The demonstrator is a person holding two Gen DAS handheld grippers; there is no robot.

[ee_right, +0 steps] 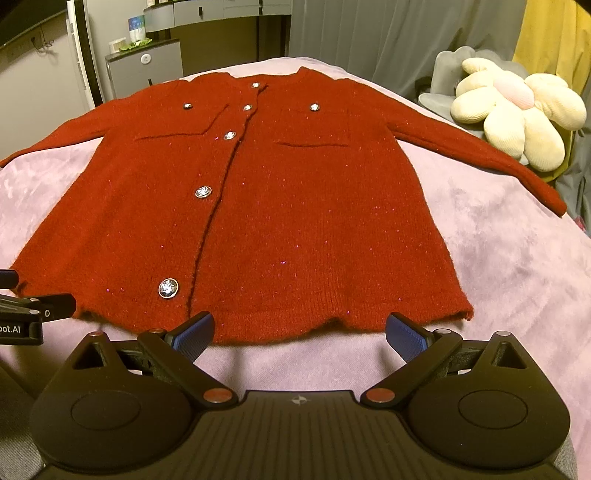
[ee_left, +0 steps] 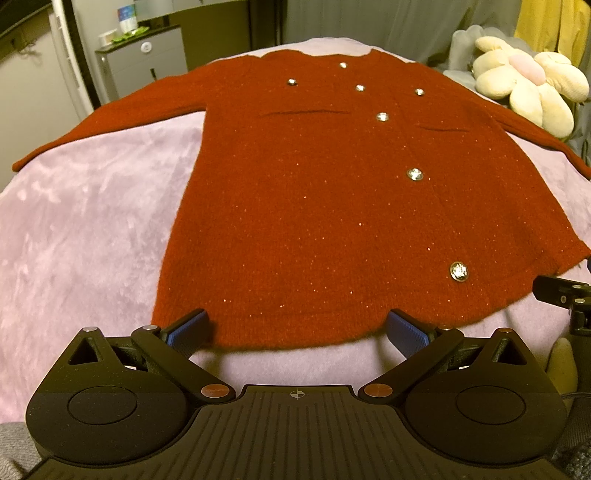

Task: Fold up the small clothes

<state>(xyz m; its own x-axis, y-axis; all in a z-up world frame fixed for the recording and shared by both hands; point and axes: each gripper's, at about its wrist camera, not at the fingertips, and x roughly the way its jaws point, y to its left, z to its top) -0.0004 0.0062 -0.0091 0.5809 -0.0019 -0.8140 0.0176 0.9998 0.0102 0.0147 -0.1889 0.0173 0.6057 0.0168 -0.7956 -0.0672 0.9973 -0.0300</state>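
Right ahead of both my grippers, the red cardigan [ee_right: 236,206] lies flat on the pink blanket [ee_right: 498,258].
My left gripper [ee_left: 297,330] and right gripper [ee_right: 301,332] are spread wide at its hem, holding nothing.

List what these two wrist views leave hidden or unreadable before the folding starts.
- Red cardigan: its back lies against the pink blanket, unseen in both views.
- Its sleeve end runs off the right edge of the left wrist view.
- Box on the grey cabinet: print too small to read.
- Left gripper and right gripper are both open; whether their fingers touch the hem is unclear.
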